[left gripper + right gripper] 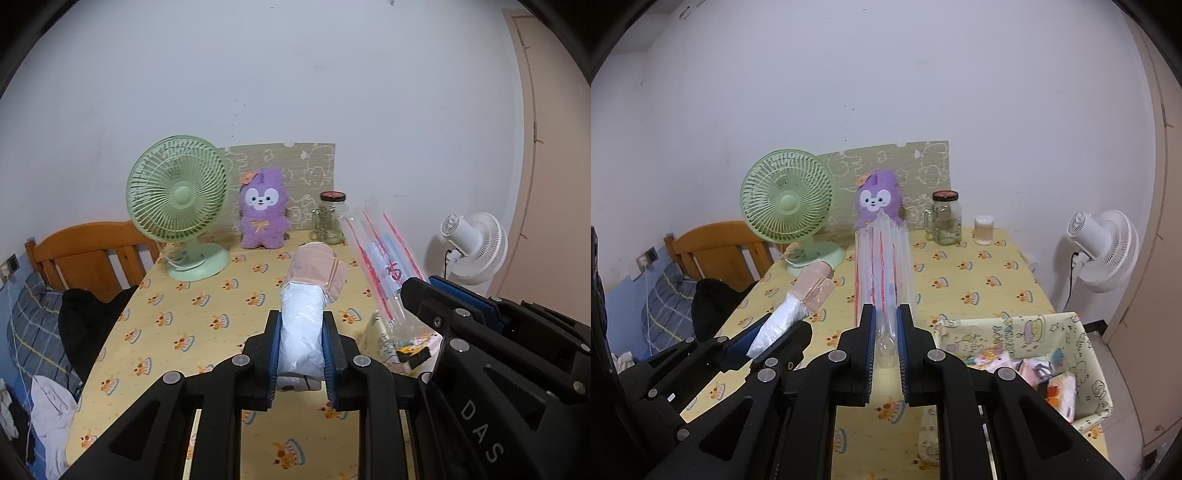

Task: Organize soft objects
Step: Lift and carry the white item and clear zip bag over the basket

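My left gripper (301, 321) is shut on a rolled soft bundle (314, 277). The bundle is wrapped in white plastic near the pads, and pink cloth shows at its far end. It hangs above the yellow tablecloth (207, 302). My right gripper (886, 314) is shut on a long clear plastic bag (882, 258) with red stripes, which points away from me. From the right wrist, the left gripper (775, 328) and its bundle (798, 306) are at lower left. The left wrist view has the right gripper (436, 291) and the bag (380, 258) at right. A purple plush toy (262, 210) stands at the back.
A patterned fabric basket (1034, 328) with several soft items stands at the table's right front. At the back are a green desk fan (786, 199), a glass jar (945, 218) and a small container (983, 230). A white floor fan (1104, 251) stands to the right, a wooden chair (92, 254) to the left.
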A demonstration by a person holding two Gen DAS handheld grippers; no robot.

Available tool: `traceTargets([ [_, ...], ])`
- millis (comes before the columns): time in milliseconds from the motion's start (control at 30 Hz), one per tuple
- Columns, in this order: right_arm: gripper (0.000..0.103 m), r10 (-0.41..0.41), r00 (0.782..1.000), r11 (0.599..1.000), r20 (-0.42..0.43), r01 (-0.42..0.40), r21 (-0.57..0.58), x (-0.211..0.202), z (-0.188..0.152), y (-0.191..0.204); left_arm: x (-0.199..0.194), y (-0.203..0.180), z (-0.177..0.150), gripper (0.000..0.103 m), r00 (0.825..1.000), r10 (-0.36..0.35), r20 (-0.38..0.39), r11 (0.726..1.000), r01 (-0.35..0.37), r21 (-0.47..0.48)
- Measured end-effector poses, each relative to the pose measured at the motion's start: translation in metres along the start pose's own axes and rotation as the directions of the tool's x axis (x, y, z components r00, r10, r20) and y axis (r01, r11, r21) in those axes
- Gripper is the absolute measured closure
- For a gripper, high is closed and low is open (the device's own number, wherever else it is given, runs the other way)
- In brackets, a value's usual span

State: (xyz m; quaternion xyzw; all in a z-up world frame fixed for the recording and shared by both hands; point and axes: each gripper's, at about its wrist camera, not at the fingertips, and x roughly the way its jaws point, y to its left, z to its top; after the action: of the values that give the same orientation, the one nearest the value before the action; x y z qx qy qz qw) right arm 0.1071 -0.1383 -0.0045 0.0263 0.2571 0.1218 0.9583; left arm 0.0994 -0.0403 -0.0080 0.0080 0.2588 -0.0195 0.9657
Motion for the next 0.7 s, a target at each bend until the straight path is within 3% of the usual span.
traceTargets([
  [700,0.089,-0.09,0.996,0.995,0.009,0.09,0.048,-0.009,-0.009,-0.069,0.021,-0.071,-0.001,0.084,0.995,-0.097,-0.025,0.993,0.098,0.064],
])
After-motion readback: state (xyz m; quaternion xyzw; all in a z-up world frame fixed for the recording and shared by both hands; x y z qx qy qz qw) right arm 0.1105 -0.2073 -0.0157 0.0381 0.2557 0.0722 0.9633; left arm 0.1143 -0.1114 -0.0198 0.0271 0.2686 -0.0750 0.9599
